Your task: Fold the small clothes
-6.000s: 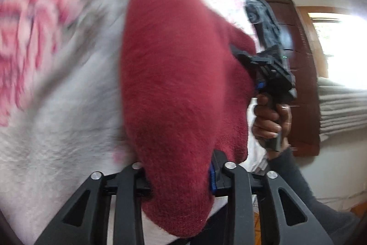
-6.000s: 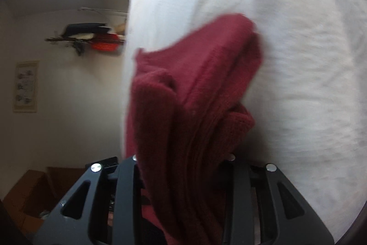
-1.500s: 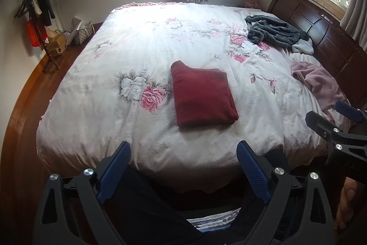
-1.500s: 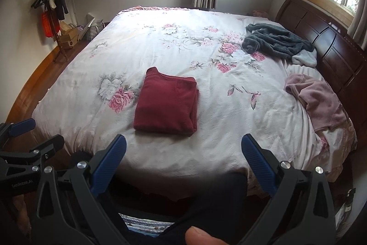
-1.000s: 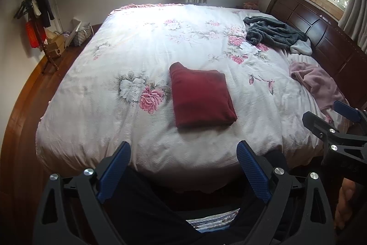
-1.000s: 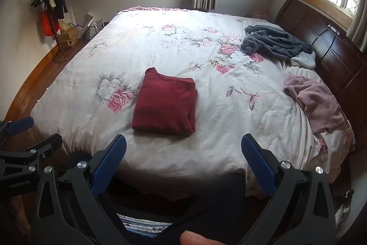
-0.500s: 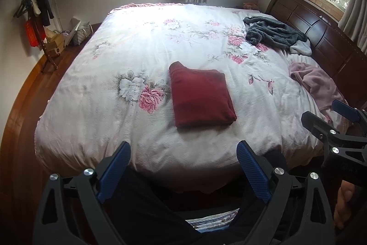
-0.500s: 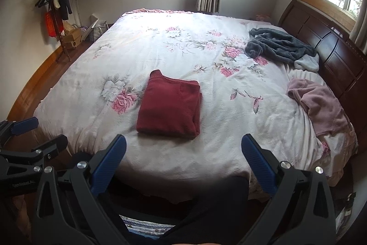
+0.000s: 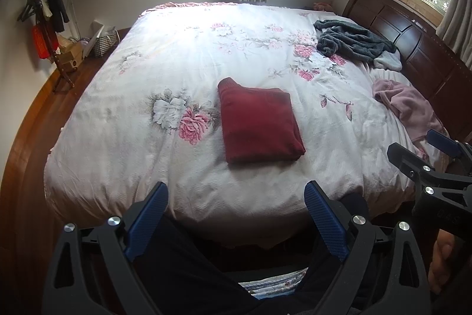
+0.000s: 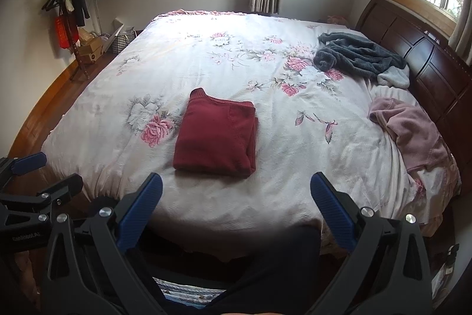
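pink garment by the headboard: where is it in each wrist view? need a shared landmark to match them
Left wrist: pink garment at right of middle, above the right hand-held gripper.
Right wrist: pink garment at right of middle, beside the headboard.
Shared landmark: folded red garment mid-bed, left of it in both views.

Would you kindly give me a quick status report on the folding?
Left tongs open, empty. Right tongs open, empty. Dark red knit garment lies folded square on the floral white bedspread, untouched. Nothing in the way.
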Tool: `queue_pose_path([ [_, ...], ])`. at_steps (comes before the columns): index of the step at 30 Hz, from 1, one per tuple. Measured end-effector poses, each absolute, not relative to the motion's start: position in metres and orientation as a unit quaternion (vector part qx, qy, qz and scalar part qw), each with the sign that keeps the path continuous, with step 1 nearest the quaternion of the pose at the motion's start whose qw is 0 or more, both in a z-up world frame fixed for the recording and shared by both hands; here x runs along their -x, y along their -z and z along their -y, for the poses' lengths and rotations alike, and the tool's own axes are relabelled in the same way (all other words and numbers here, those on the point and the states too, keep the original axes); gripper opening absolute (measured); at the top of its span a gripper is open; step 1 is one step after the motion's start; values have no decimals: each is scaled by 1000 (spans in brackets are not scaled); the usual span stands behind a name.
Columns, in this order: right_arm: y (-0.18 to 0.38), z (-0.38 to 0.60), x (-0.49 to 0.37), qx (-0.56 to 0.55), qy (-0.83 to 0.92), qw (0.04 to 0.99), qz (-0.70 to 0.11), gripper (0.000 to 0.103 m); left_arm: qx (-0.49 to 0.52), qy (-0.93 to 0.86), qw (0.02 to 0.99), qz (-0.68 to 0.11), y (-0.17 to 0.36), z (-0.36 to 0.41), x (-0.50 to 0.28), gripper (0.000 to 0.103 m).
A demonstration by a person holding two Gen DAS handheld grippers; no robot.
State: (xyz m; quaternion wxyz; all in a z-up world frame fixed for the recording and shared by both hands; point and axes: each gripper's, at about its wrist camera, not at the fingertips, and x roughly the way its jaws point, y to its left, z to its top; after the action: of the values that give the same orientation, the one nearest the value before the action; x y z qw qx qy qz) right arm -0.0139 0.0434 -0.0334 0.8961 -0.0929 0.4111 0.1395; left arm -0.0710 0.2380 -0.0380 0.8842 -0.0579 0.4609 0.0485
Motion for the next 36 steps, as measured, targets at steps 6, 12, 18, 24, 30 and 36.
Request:
queue_pose_path([
  [6,34,-43,14,92,-140,896,-412,100,59,-49,884,-462,39,-236,71,94],
  [12,38,-42,13,90,-141,894,-415,100,58,-50,883,-462,40,-235,72,94],
  [18,37,-42,12,91,-141,894,-415,100,59,-49,884,-462,40,-235,71,94],
  [24,39,-43,12,91,-141,894,-414,100,59,-49,884,-462,42,-235,72,94],
  [30,39,-43,12,91,-141,894,-415,100,58,-49,883,-463,41,-236,71,94],
  [36,38,-43,13,90,-141,894,-415,100,60,-48,883,-462,41,-236,71,94],
])
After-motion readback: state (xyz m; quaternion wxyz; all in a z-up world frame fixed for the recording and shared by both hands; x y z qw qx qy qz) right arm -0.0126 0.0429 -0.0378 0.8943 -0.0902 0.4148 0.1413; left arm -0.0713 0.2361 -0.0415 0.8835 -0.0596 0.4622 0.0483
